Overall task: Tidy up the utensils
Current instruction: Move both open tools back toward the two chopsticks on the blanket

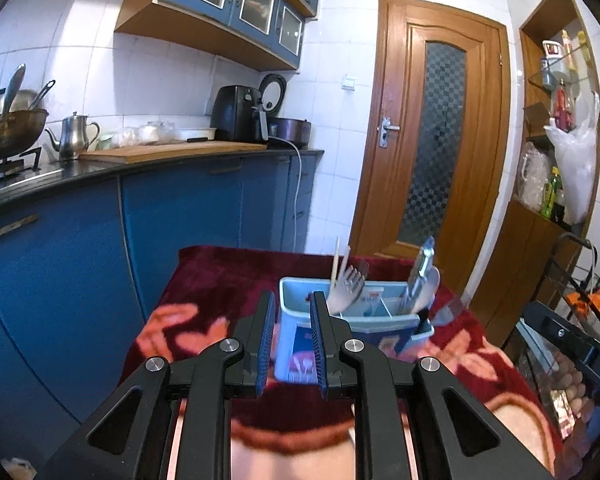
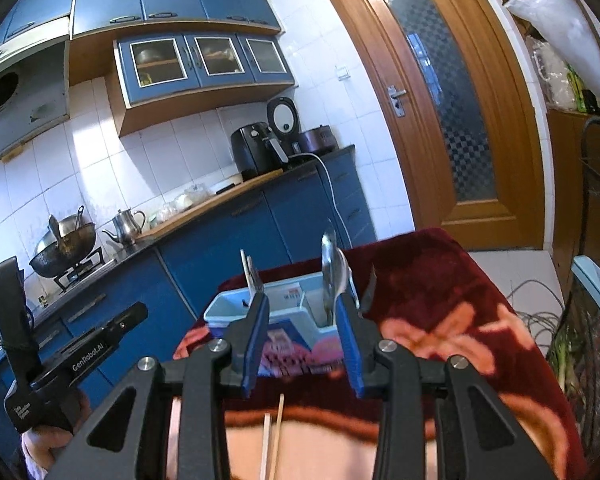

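Observation:
A light blue utensil box [image 1: 364,320] [image 2: 284,320] with compartments stands on a dark red flowered blanket [image 1: 204,288] [image 2: 440,300]. It holds forks [image 1: 346,286], chopsticks [image 1: 337,264], spoons [image 1: 428,290] [image 2: 332,276] and tongs [image 1: 420,268]. My left gripper [image 1: 292,296] is open and empty, just before the box's near left corner. My right gripper [image 2: 304,300] is open and empty, its fingers flanking the box's near side. A pair of chopsticks [image 2: 274,436] lies on the blanket beneath the right gripper.
A blue kitchen counter [image 1: 148,160] with a wok, kettle, cutting board and air fryer runs behind on the left. A wooden door [image 1: 436,132] is beyond the table. Shelves and a black rack [image 1: 580,288] stand to the right. The other gripper shows in each view's edge [image 2: 80,360].

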Tool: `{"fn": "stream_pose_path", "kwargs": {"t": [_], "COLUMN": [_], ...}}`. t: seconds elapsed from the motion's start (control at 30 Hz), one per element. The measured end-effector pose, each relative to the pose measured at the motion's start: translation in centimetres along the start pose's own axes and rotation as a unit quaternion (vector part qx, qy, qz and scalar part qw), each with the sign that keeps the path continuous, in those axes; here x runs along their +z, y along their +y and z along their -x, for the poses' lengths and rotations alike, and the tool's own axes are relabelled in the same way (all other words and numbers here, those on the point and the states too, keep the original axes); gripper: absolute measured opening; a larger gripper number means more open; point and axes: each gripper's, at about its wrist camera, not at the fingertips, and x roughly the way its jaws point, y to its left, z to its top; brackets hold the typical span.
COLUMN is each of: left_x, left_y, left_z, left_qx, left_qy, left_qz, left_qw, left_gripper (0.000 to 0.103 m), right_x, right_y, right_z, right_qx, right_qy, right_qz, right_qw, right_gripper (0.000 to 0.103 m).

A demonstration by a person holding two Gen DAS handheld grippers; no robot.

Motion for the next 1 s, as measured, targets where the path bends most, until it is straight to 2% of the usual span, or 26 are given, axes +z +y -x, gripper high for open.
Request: {"fn": "stream_pose_path", "kwargs": {"t": [0.17,0.4,0.73,1.0], "left_x": [-1.3,-3.9,-6.7,-8.5], "left_y": [-0.3,-1.1,-1.7,-2.4], "left_z": [1.2,1.5,0.7,-1.0], "left_qx": [-0.006,-0.016,-0.017,-0.027], "left_qy": [0.018,0.067,0.117,0.165], "left_qz": [0.000,0.002,-0.002,0.000], "left_qw": [0.9998,0.9976,0.9929,0.9859], "left_gripper": [0.018,0.018,0.018,0.018], "right_x": [-1.6,-4.3,-7.5,-9.0], "right_y": [-0.7,-2.0,-3.8,-5.1], "right_z": [1.5,2.5,2.4,2.0], "right_qx": [-0.007,-0.012,-0.044,-0.043], "right_qy": [0.022,0.054,0.092,0.114], "right_qz": [-0.005,-0.021,-0.022,-0.035], "right_qw": [1.000,0.998,0.995,0.992], "right_gripper": [0.037,0.038,0.038,0.038]}}
